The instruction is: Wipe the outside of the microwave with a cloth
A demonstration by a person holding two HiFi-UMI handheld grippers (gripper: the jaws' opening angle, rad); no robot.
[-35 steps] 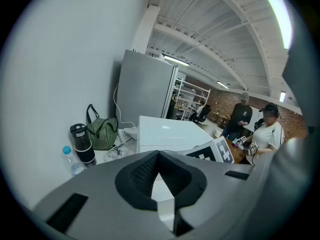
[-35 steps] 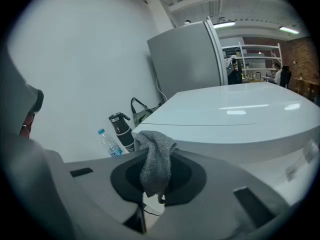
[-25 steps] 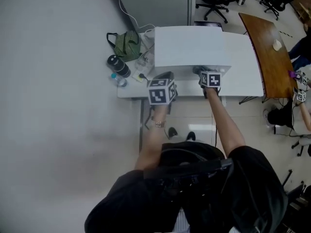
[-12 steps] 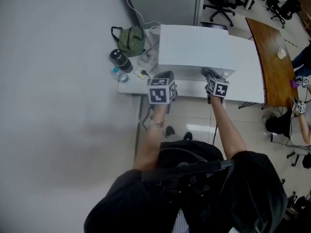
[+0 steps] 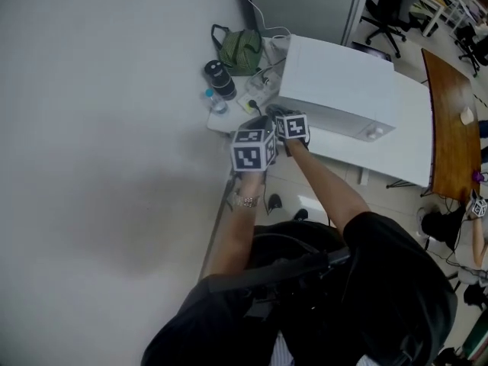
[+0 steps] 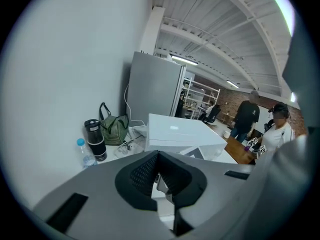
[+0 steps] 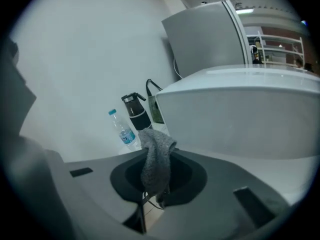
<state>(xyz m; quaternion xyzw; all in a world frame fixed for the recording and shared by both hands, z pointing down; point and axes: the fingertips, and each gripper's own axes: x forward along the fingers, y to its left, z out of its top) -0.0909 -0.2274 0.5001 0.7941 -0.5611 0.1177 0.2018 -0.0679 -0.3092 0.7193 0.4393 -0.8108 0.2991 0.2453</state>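
Right gripper view, closest in: we see the right gripper (image 7: 159, 181) with its jaws pinched on a grey cloth (image 7: 155, 154), whose bunched end stands up above the pads. Just past it rises the white microwave (image 7: 240, 119); the cloth sits near its lower corner, though we cannot tell whether the two touch. In the left gripper view, the left gripper (image 6: 159, 174) has its pads drawn together with nothing between them. From the head view we find both grippers side by side at the near edge of the white table (image 5: 396, 151), by the microwave's left front corner. Beyond that corner, along the wall, stand a small water bottle (image 7: 121, 130), a dark tumbler (image 7: 135, 111) and a green bag (image 6: 114, 129). Farther back stands a grey cabinet (image 6: 155, 94).
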